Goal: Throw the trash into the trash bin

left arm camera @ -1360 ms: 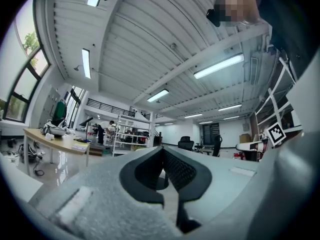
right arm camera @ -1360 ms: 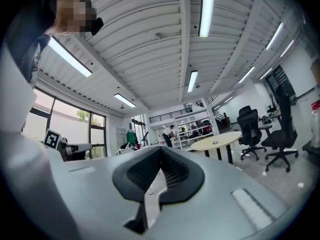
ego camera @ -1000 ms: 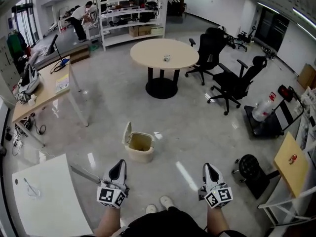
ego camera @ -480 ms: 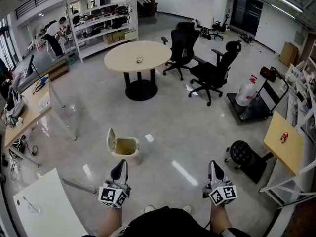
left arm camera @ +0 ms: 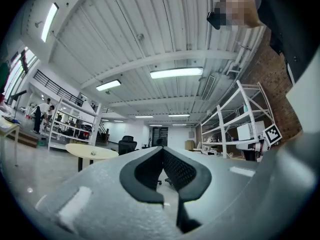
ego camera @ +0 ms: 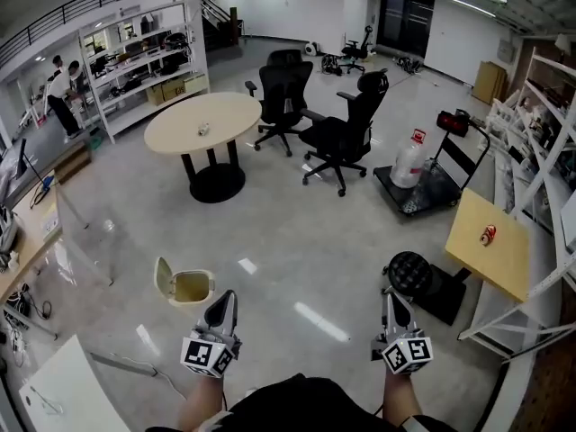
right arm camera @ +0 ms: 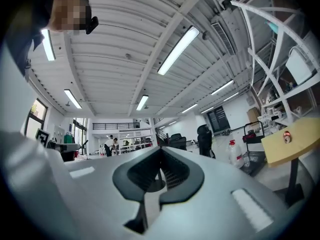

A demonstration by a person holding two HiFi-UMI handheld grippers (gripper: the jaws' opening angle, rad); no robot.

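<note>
The beige trash bin (ego camera: pixel 185 287) stands on the floor with its lid tipped open, just ahead and left of my left gripper (ego camera: pixel 225 296). A red can (ego camera: pixel 488 235) lies on a small yellow table (ego camera: pixel 490 261) to the right, ahead of my right gripper (ego camera: pixel 391 296). A small crumpled object (ego camera: pixel 203 129) rests on the round table (ego camera: pixel 184 122) farther off. Both grippers are held level over the floor, shut and with nothing in them. In the gripper views the left gripper (left arm camera: pixel 162 149) and the right gripper (right arm camera: pixel 161 149) have their jaws together; the can (right arm camera: pixel 286 136) shows at the right.
Two black office chairs (ego camera: pixel 337 133) stand beyond the round table. A cart with a water jug (ego camera: pixel 409 162) and a black stool (ego camera: pixel 409 273) are at the right, by metal shelves (ego camera: pixel 540 106). A white table (ego camera: pixel 63 390) is at the lower left.
The whole view has swung to the right: the bin and round table slid left in the picture and the yellow table with the can came nearer. Both grippers stayed shut.
</note>
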